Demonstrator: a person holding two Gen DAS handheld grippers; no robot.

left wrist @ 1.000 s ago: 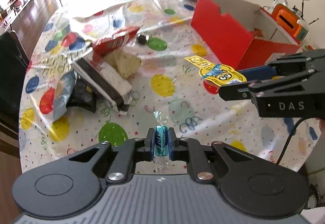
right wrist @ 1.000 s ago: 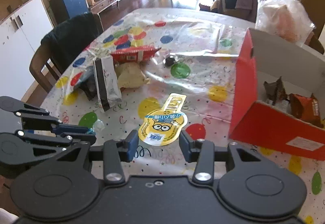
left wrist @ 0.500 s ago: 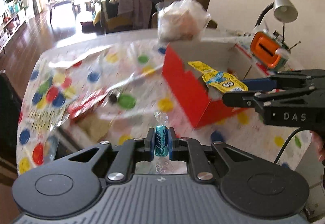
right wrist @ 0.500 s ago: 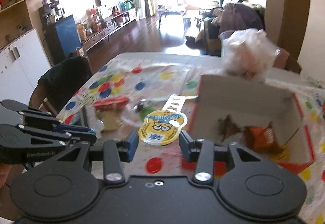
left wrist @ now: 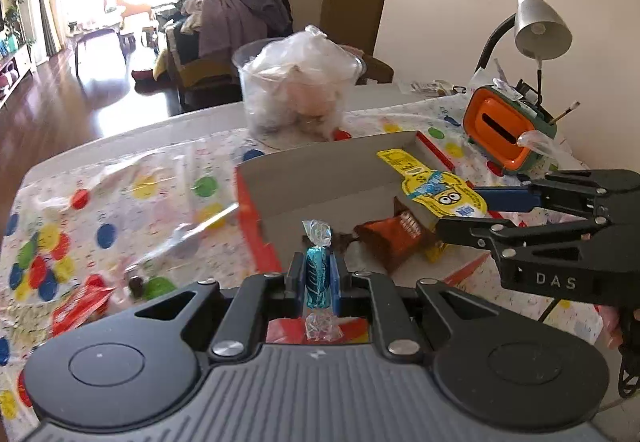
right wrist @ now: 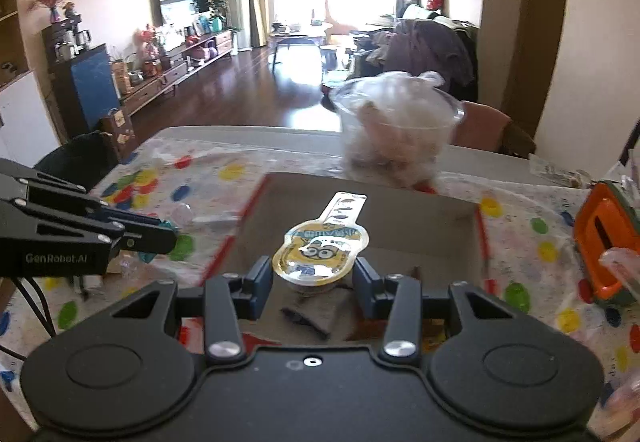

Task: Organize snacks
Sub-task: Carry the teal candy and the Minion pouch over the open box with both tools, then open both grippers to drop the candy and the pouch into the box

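Observation:
My left gripper (left wrist: 318, 274) is shut on a small blue wrapped candy (left wrist: 317, 276), held upright over the near left corner of the red cardboard box (left wrist: 256, 238). My right gripper (right wrist: 314, 280) is shut on a yellow jelly cup (right wrist: 316, 256) with a cartoon lid, held above the inside of the red cardboard box (right wrist: 482, 238). In the left wrist view the yellow jelly cup (left wrist: 436, 193) and right gripper (left wrist: 460, 209) hang over the box's right part. An orange snack packet (left wrist: 394, 242) lies in the box. The left gripper (right wrist: 160, 232) shows at the left of the right wrist view.
A clear tub with a plastic bag (left wrist: 298, 93) stands behind the box. An orange holder (left wrist: 504, 125) and a desk lamp (left wrist: 538, 25) stand at the right. A red snack packet (left wrist: 78, 310) and a dark sweet (left wrist: 137, 284) lie on the spotted tablecloth (left wrist: 120, 201) to the left.
Both grippers have risen and travelled from the open table to above the red box, each keeping its snack. The loose snack pile has slid out to the lower left of the view.

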